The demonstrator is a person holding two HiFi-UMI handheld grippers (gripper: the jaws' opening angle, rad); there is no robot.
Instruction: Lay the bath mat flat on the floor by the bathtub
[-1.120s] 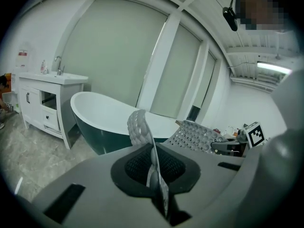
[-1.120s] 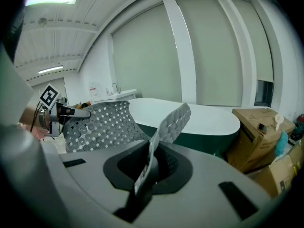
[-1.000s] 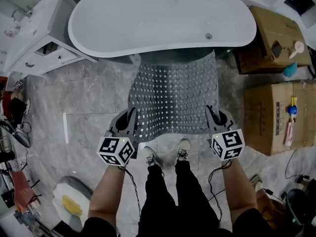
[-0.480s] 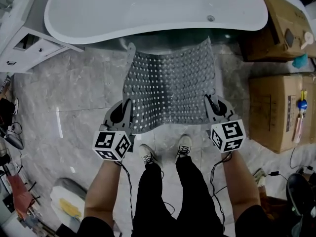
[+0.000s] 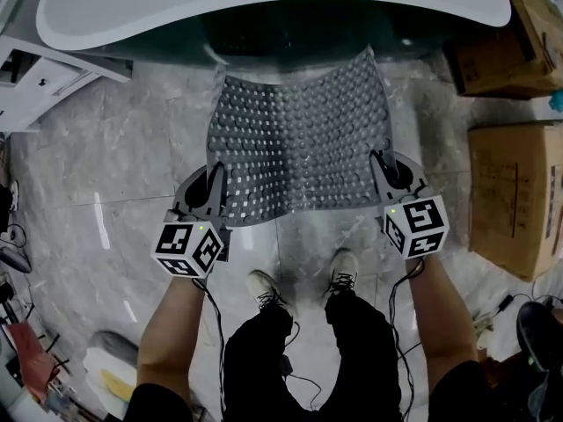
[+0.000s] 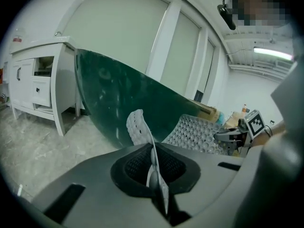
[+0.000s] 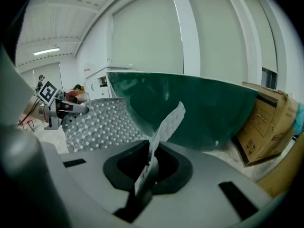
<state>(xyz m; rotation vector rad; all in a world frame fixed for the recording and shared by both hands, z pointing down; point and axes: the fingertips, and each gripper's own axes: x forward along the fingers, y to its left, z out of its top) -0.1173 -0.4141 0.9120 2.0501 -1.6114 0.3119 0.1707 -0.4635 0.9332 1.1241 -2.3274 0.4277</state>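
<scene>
A grey perforated bath mat (image 5: 299,139) hangs stretched between my two grippers, its far edge down by the dark green side of the bathtub (image 5: 290,38). My left gripper (image 5: 214,176) is shut on the mat's near left corner, where the thin mat edge (image 6: 154,160) is pinched between the jaws. At the near right corner my right gripper (image 5: 380,163) is shut on the mat edge (image 7: 153,158) too. In the right gripper view the mat (image 7: 102,122) spreads leftward to the left gripper (image 7: 83,109). The mat sags in the middle over the marble floor (image 5: 132,174).
A white vanity cabinet (image 5: 44,64) stands at the left of the tub. Cardboard boxes (image 5: 515,192) sit at the right. The person's feet (image 5: 343,271) are just behind the mat's near edge. Cables trail on the floor near the legs.
Both grippers have come down toward the floor with the mat still held. The mat's far edge now lies lower and closer against the tub's base.
</scene>
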